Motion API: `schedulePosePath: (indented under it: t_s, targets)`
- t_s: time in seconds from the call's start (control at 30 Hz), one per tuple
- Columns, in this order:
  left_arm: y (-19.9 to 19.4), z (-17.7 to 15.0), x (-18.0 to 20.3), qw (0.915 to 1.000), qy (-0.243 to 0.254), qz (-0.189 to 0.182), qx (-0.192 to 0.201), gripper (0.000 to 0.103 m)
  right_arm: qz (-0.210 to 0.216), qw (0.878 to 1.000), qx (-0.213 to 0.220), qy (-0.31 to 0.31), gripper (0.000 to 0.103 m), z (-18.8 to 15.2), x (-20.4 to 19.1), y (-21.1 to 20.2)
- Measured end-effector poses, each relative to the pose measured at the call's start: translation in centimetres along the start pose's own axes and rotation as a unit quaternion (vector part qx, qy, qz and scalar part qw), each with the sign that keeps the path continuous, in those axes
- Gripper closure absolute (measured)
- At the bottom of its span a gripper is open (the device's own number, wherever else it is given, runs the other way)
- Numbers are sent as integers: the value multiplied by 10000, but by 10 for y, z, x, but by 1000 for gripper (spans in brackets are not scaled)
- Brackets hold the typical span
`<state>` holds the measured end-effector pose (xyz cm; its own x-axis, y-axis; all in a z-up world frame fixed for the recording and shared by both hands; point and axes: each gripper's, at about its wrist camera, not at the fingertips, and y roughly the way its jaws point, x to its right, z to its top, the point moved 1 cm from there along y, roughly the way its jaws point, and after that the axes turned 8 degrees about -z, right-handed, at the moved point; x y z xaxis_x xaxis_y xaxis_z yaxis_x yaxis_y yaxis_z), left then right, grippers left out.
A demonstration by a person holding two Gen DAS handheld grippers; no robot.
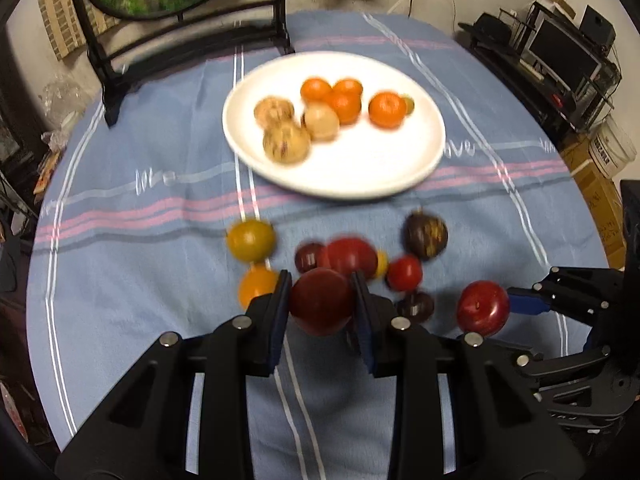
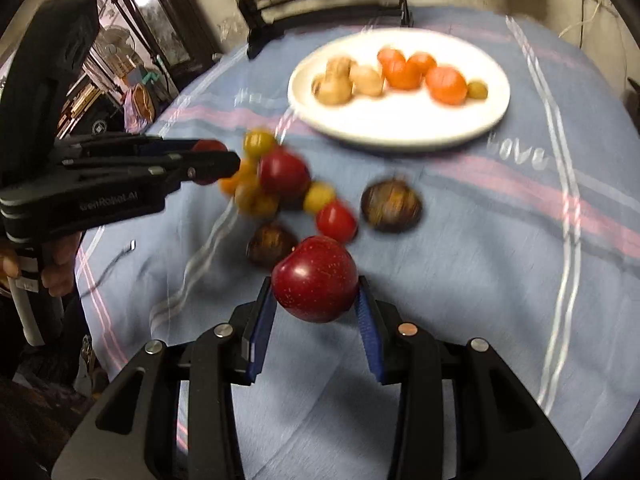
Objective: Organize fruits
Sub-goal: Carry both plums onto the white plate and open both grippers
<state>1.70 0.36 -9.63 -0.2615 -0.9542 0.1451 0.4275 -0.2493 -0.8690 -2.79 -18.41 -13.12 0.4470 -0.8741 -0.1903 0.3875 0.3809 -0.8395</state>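
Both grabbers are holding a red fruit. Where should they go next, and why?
Probably forward to the white plate. The right gripper is shut on a red apple and the left gripper on a dark red fruit, both on the near side of the blue cloth. The plate already holds oranges and tan fruits, with bare space at its front.

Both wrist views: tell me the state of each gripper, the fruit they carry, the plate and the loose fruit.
left gripper: shut on a dark red fruit
right gripper: shut on a red plum
white plate: holds tan and orange fruits, part bare
loose fruits: on the tablecloth, off the plate
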Motion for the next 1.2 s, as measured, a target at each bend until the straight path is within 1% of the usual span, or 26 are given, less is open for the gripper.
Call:
schedulePosePath:
  t_s: [0.13, 0.23, 0.37, 0.5, 0.63, 0.7, 0.97, 1.2]
  targets:
    - [-7, 29, 1, 9998, 49, 59, 208, 72, -72, 9988, 478, 49, 63, 35, 10, -22]
    - [-13, 54, 4, 9992, 111, 89, 383, 72, -141, 9971, 747, 22, 63, 59, 14, -33]
    - [-17, 83, 11, 9981, 191, 174, 556, 72, -201, 9948, 1000, 36, 63, 87, 23, -42]
    - [-14, 103, 15, 9975, 227, 217, 629, 72, -263, 9930, 1149, 28, 63, 111, 31, -43]
    - [-2, 116, 14, 9973, 256, 296, 614, 72, -335, 9929, 1143, 11, 63, 128, 39, -35]
    - [9, 122, 11, 9977, 225, 314, 556, 72, -403, 9933, 1086, 21, 63, 136, 45, -26]
    - [56, 135, -3, 9990, 98, 335, 282, 72, -455, 9946, 885, 290, 63, 164, 68, 10]
    - [74, 145, -11, 9991, 86, 313, 272, 72, -509, 9954, 751, 296, 63, 181, 81, 35]
